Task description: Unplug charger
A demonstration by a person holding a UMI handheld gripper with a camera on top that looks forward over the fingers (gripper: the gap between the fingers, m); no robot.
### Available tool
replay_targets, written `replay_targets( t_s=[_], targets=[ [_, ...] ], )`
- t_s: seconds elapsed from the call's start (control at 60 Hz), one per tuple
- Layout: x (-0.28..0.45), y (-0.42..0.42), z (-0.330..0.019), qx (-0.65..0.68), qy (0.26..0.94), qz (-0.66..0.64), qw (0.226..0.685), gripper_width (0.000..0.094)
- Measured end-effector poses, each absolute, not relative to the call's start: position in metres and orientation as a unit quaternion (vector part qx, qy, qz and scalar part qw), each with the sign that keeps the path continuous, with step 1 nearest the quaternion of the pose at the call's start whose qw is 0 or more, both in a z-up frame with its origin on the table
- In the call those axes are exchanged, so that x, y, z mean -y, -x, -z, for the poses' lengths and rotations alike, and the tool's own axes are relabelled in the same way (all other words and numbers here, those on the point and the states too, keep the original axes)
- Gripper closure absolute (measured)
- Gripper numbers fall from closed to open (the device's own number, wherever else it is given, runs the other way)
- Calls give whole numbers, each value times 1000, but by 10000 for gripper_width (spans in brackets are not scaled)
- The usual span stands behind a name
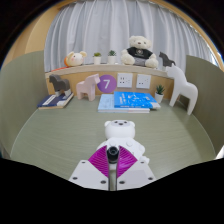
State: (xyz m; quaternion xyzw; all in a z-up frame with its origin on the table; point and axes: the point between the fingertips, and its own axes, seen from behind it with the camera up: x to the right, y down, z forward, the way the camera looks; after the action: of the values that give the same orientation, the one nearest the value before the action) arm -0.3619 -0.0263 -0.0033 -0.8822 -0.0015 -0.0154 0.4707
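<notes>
Gripper view: the gripper [113,165] reaches forward over an olive-green table [60,140], its two white fingers drawn narrow with their magenta pads [101,160] facing inward. Between the pads sits a small dark round-tipped object [114,153] — it may be the charger plug, but whether both pads press on it cannot be told. Just ahead of the fingers, touching their tips from this angle, lies a white bear-shaped item [121,134] with a round head and small ears.

Beyond it, at the back of the table, stand a pale wooden animal figure [90,87], a blue booklet [124,101] lying flat, and a white horse figure [182,88] well apart to the side. A wooden shelf [100,68] behind them carries a purple card with the number 7 [107,84], small potted plants [97,57], a plush bear [139,50] and an orange-white plush toy [73,59] — grey curtains [110,25] hang behind
</notes>
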Motion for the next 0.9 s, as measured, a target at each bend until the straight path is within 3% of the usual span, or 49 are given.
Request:
replay_targets(
  t_s=[0.05,0.133,0.167,0.217,0.267,0.367,0.55,0.667,0.783,0.9],
  targets=[
    [27,365,-14,10,892,18,452,876],
    [0,350,-165,50,817,52,573,875],
    [-13,338,-219,46,798,54,599,876],
    [-19,308,-262,37,776,80,625,876],
    [-27,275,-277,33,770,101,629,877],
    [-44,220,-239,11,795,92,599,861],
    [-35,160,-86,-30,863,60,501,841],
    [-26,158,-15,-34,892,39,449,825],
    [-18,161,22,-20,907,29,420,814],
    [-17,162,18,-38,904,16,426,774]
  ],
)
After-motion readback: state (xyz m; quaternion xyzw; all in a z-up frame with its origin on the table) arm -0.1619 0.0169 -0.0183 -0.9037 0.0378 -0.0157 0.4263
